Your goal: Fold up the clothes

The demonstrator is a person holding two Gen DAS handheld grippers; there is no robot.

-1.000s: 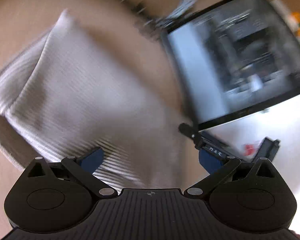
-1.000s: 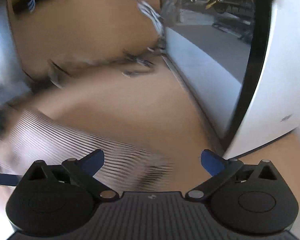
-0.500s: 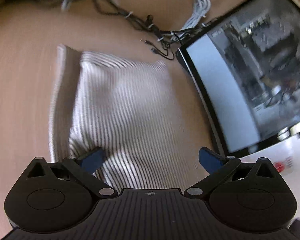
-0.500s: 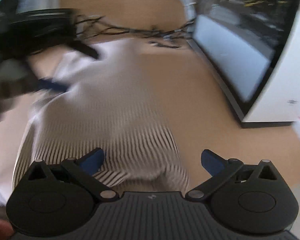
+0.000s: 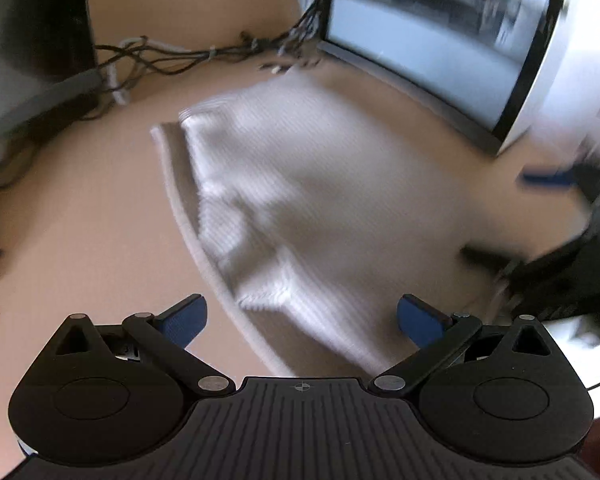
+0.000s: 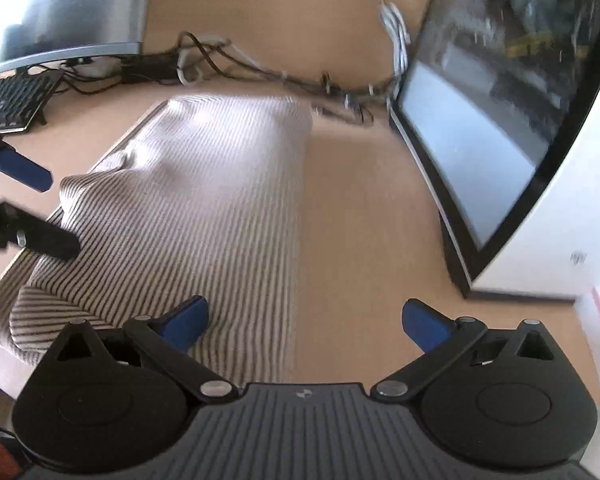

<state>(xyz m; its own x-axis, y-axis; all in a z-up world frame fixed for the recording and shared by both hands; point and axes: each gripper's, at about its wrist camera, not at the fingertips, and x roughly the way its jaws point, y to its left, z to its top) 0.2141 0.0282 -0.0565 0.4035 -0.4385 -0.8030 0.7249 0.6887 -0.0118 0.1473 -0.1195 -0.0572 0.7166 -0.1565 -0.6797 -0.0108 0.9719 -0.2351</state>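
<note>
A folded garment with fine dark and white stripes lies flat on the tan desk. My left gripper hovers open above its near edge, nothing between the blue pads. It also shows at the left edge of the right wrist view as the left gripper, over the garment's left side. My right gripper stands open over the garment's right edge, and appears blurred as the right gripper at the right of the left wrist view.
A curved monitor stands to the right of the garment. A tangle of cables runs along the back. A keyboard and a second screen sit at the back left. Bare desk lies between garment and monitor.
Both grippers have pulled back and swung round, so the whole folded garment now shows in front of them. The garment lies flatter than a second ago.
</note>
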